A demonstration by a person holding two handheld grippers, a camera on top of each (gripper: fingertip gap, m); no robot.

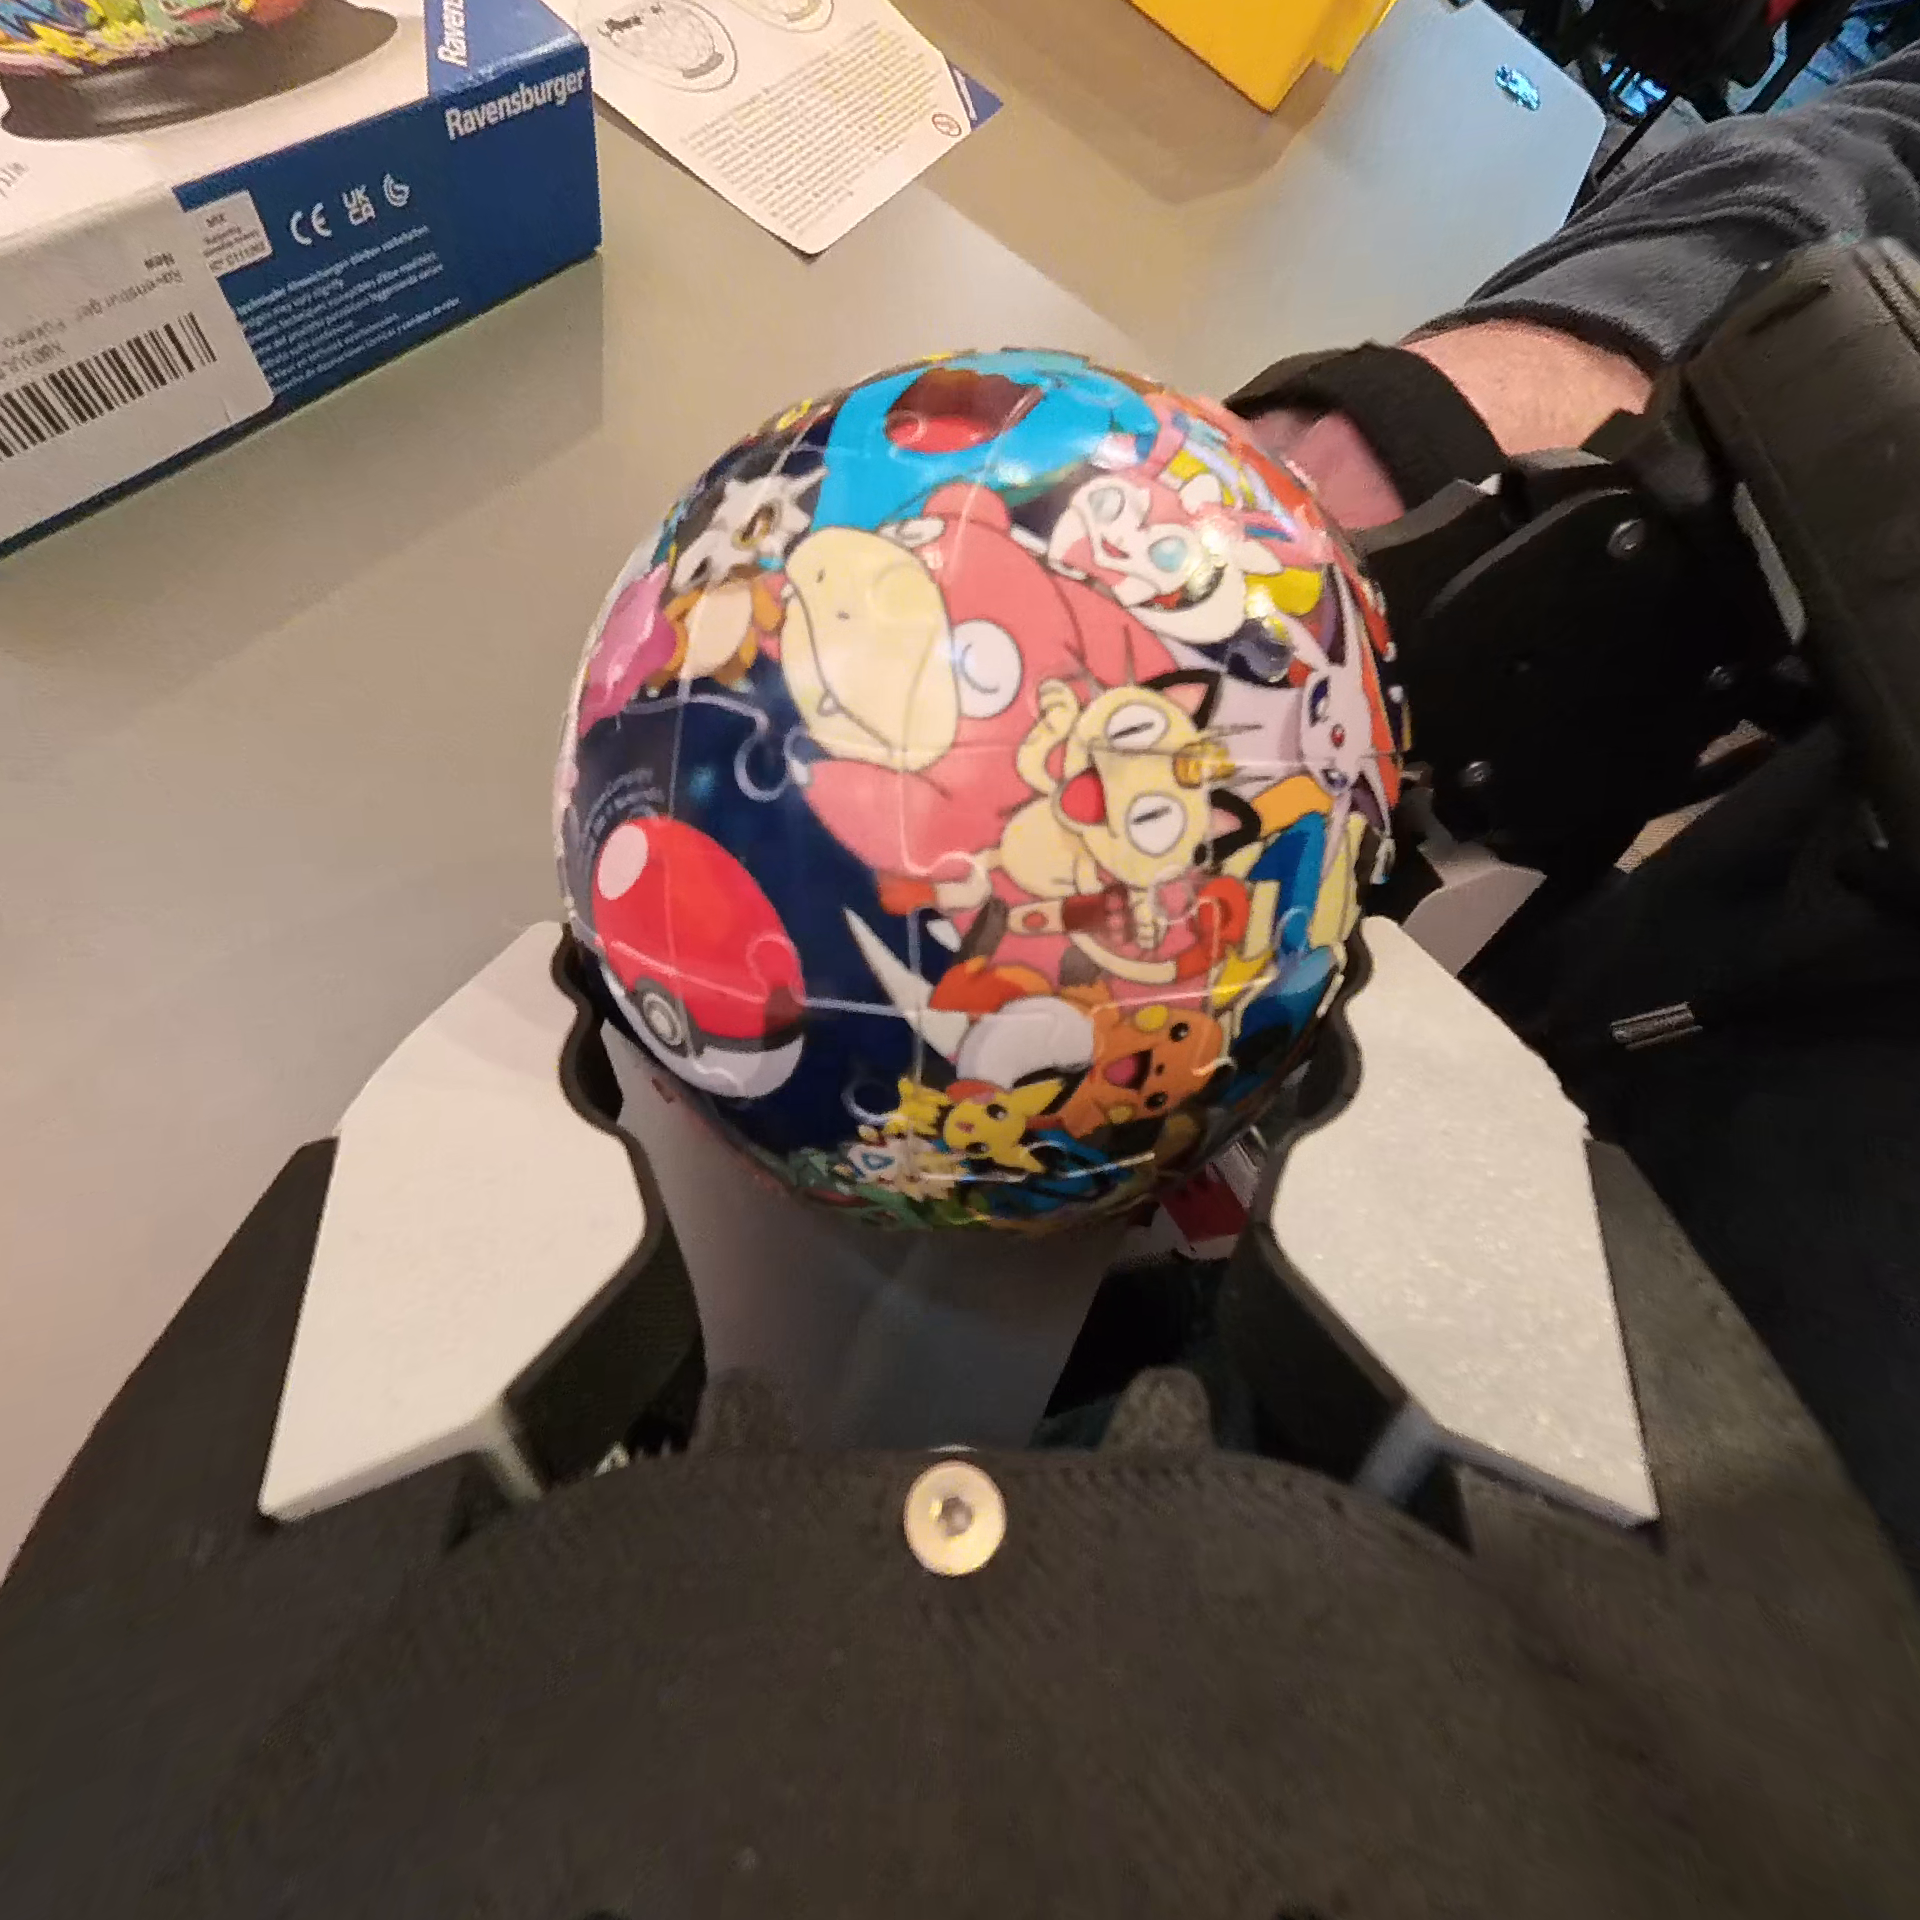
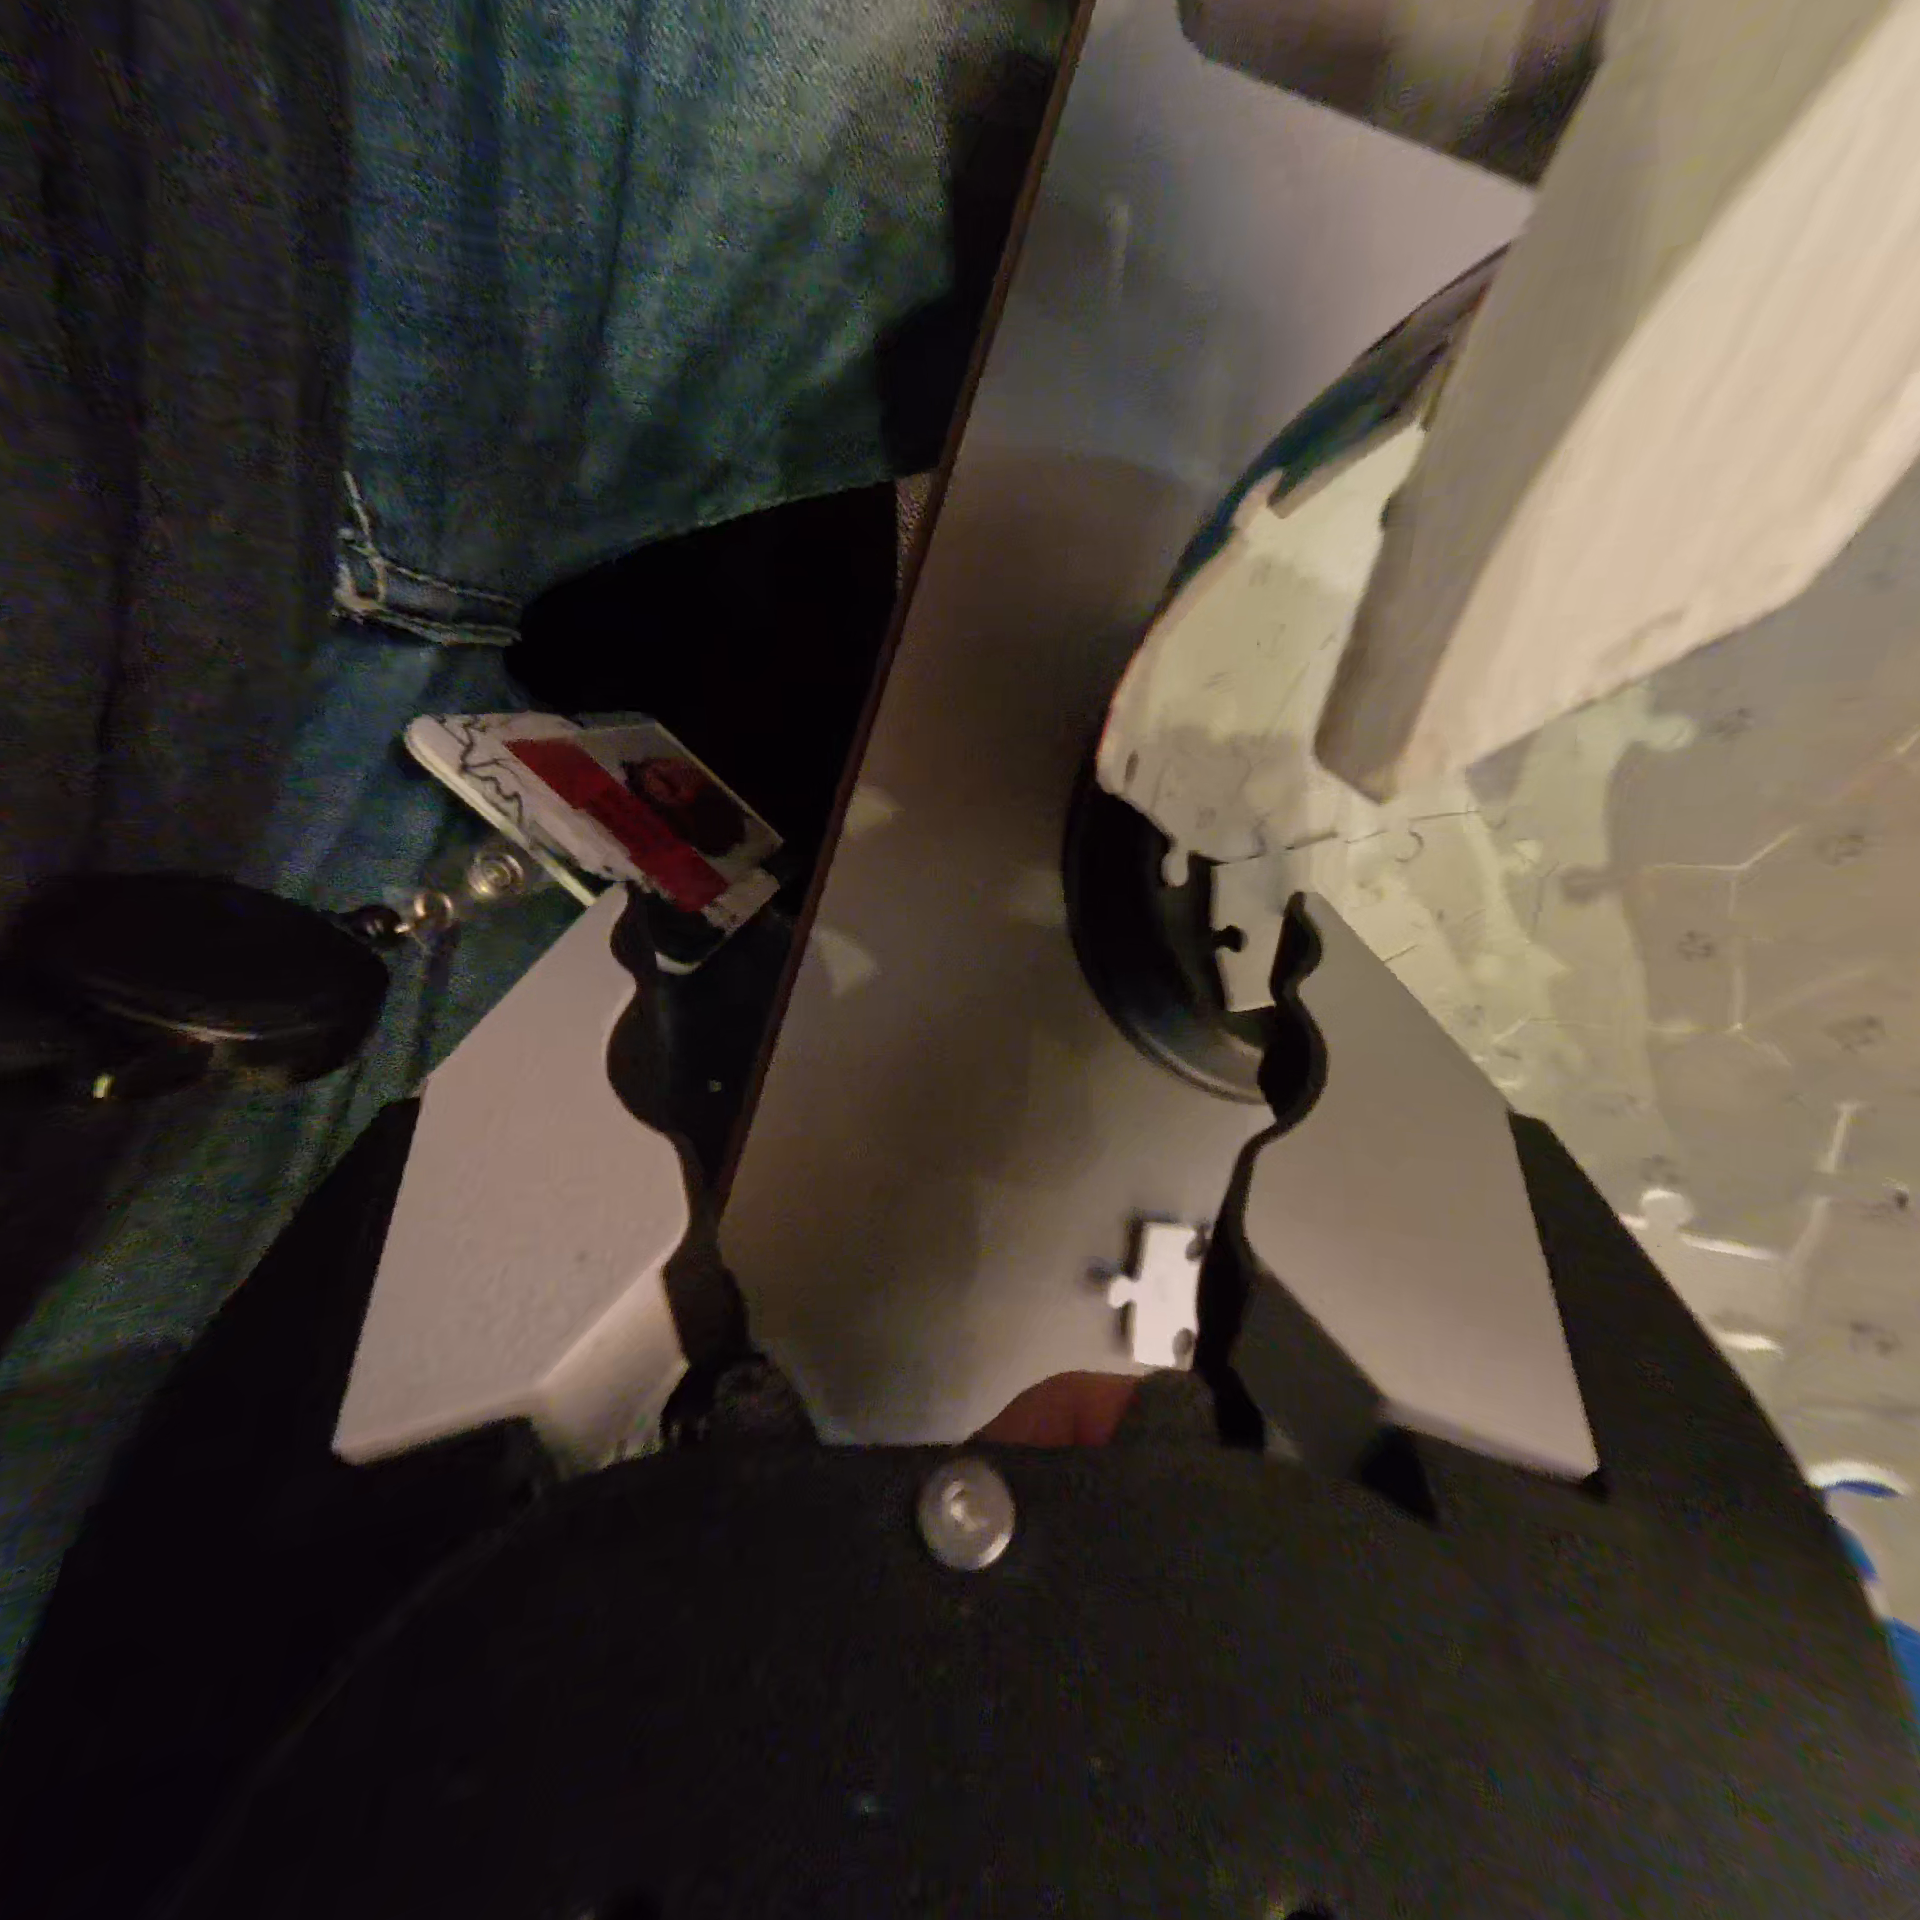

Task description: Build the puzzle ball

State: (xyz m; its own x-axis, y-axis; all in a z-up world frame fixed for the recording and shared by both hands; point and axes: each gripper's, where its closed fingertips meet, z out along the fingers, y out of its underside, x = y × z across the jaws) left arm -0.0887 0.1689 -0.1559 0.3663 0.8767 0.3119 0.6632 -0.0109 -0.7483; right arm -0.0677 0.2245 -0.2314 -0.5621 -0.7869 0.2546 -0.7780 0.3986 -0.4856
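- At far left in the left wrist view, a blue and white puzzle box (image 1: pixel 291 197) lies on the pale table (image 1: pixel 260 748).
- Just right of the box, a white printed instruction sheet (image 1: pixel 800 114) lies flat on the table; a yellow box (image 1: pixel 1262 42) sits beyond it at the top edge.
- In the middle, the left gripper (image 1: pixel 961 997) clamps the puzzle ball (image 1: pixel 977 790) between its two grey fingers (image 1: pixel 488 1195), its black pads pressed against the ball's lower sides. The ball is covered in bright cartoon pictures, with a red and white ball motif at lower left.
- To the right, touching the ball's far side, is the right gripper (image 1: pixel 1579 623), held by a hand (image 1: pixel 1340 468) in a black fingerless glove with a dark sleeve (image 1: pixel 1683 229).
- In the right wrist view, the right gripper (image 2: pixel 961 1049) has its jaws spread apart with nothing between them.
- Between its fingers, a loose white puzzle piece (image 2: pixel 1158 1299) lies on the table, close to the right finger (image 2: pixel 1403 1195).
- Farther right, the ball's pale inner surface (image 2: pixel 1247 665) shows, with a black round stand (image 2: pixel 1153 966) under it.
- At left hang denim trousers (image 2: pixel 468 312) and a badge (image 2: pixel 603 810).
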